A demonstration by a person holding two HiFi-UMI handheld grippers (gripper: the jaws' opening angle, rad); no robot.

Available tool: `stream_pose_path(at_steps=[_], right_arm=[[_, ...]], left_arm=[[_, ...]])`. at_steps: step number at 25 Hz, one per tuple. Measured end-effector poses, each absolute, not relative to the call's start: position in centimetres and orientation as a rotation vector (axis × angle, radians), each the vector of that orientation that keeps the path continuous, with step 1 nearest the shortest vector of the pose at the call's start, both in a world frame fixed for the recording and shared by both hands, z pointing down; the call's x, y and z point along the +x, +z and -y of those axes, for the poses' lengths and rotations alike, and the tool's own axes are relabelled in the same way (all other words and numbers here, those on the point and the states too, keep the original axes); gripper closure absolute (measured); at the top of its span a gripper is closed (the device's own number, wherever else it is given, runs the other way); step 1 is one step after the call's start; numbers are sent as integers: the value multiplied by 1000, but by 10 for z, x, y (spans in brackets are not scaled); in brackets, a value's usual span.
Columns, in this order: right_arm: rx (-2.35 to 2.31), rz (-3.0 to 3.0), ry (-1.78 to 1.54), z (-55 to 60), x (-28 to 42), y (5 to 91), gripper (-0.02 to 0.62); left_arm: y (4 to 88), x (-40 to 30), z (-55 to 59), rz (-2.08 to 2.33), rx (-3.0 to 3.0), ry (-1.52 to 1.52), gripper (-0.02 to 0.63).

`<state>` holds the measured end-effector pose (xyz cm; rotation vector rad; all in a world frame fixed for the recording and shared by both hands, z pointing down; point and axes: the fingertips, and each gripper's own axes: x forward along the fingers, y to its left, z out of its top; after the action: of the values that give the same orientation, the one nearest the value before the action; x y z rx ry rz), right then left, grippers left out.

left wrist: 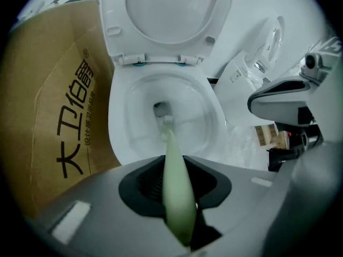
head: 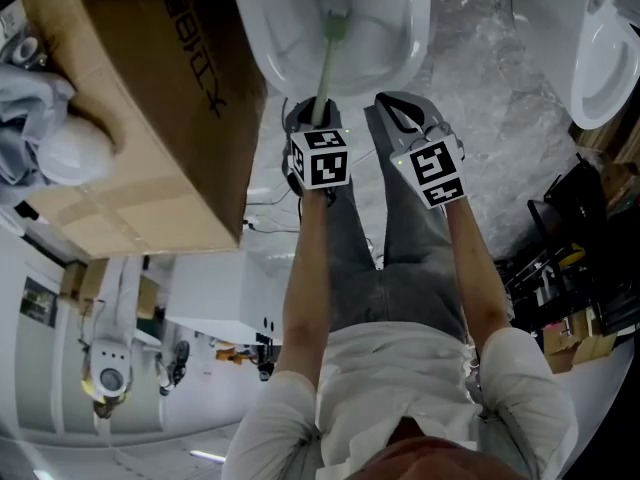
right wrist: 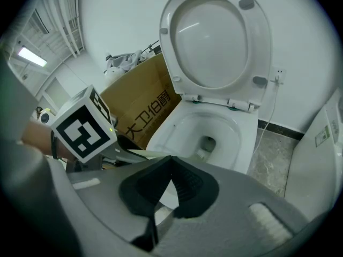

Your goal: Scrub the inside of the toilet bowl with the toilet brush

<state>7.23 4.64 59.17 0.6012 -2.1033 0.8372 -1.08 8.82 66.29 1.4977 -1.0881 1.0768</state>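
- Two grippers: left gripper (left wrist: 177, 189) clamps toilet brush (left wrist: 170, 143) handle; right gripper (right wrist: 169, 189) closed, empty
- brush head low inside toilet bowl (left wrist: 126, 122)
- handle likely light, stiff, slick; hold its top end firmly

Right claw (right wrist: 170, 164) pinched together, toilet brush (right wrist: 202, 154) in open toilet bowl (right wrist: 242, 135), cardboard box (right wrist: 140, 107) beside it

Cardboard box (left wrist: 59, 116) — printed "大卫伯爵", smaller line beside it — unreadable

Toilet brush (left wrist: 177, 197) is pale green, toilet bowl (left wrist: 126, 123) white, floor (head: 482, 68) seemingly grey-marbled.
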Motion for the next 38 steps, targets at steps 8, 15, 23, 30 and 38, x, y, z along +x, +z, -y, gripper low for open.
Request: stream_pose_path(at_steps=[8, 15, 23, 30, 38], right_arm=[[579, 2105, 838, -38, 76, 597, 592], [569, 2101, 841, -33, 81, 601, 592], [594, 2094, 858, -31, 88, 604, 592], [630, 2094, 862, -29, 94, 602, 592], [688, 2085, 856, -36, 95, 594, 592]], left_arm=[[681, -7, -71, 1116, 1469, 1086, 494], [700, -6, -45, 1130, 1457, 1106, 494], [722, -2, -25, 1130, 1446, 1151, 494], [735, -5, -13, 1116, 1468, 1201, 494], [724, -15, -23, 1082, 1496, 1236, 494]])
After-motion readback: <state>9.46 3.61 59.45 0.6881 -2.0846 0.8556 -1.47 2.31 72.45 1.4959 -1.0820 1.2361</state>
